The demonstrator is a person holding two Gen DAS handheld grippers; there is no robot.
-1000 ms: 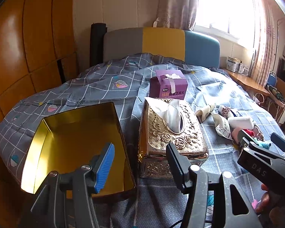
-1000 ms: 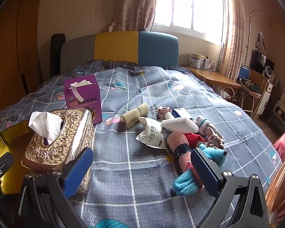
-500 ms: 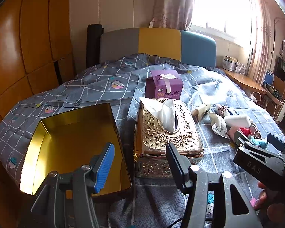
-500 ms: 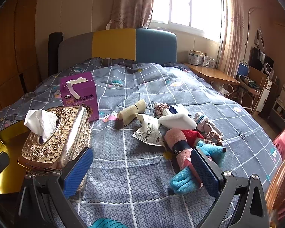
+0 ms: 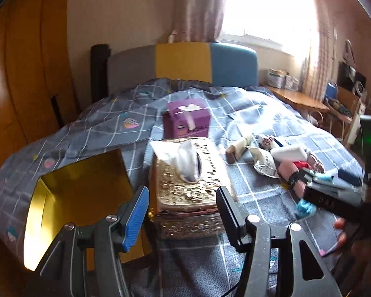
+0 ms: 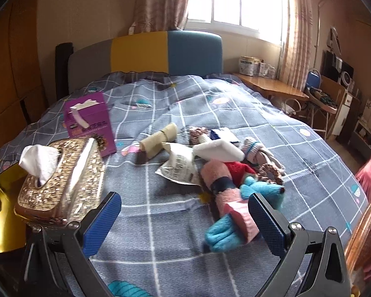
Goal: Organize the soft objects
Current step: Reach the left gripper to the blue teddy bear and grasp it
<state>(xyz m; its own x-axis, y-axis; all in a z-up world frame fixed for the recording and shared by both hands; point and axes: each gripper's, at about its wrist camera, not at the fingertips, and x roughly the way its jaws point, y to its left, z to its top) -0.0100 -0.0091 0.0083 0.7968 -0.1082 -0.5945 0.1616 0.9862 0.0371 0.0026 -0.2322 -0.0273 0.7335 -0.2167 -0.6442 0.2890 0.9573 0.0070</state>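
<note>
Seen from the left wrist, the left gripper (image 5: 183, 212) stands with its jaws well apart and nothing between them, above the near edge of the bed (image 5: 259, 128). Straight ahead of its fingers sits the ornate gold tissue box (image 5: 193, 185), with a white tissue standing up out of its slot; beyond that is the purple tissue box (image 5: 186, 118). Ahead and to the left of its blue-padded finger lies the open gold tin (image 5: 81, 188), its inside bare. Off to the right, past the other finger, is the heap of soft objects (image 5: 284, 158), and the right gripper (image 5: 334, 185) shows there as a blurred dark body reaching toward the heap, a hand (image 5: 343, 232) behind it. Seen from the right wrist, the right gripper (image 6: 185, 212) also has its jaws spread wide and grasps nothing. The soft objects (image 6: 225, 170) lie ahead of it, toward its right finger: a pink and blue plush (image 6: 225, 198) nearest, its blue end just before that finger, then a white foam block (image 6: 217, 149), a crinkled white packet (image 6: 180, 168) and a beige roll (image 6: 159, 136) farther out. The gold tissue box (image 6: 61, 173) sits ahead of its left finger, the purple box (image 6: 90, 123) beyond it, and a corner of the gold tin (image 6: 0, 198) at the far left.
</note>
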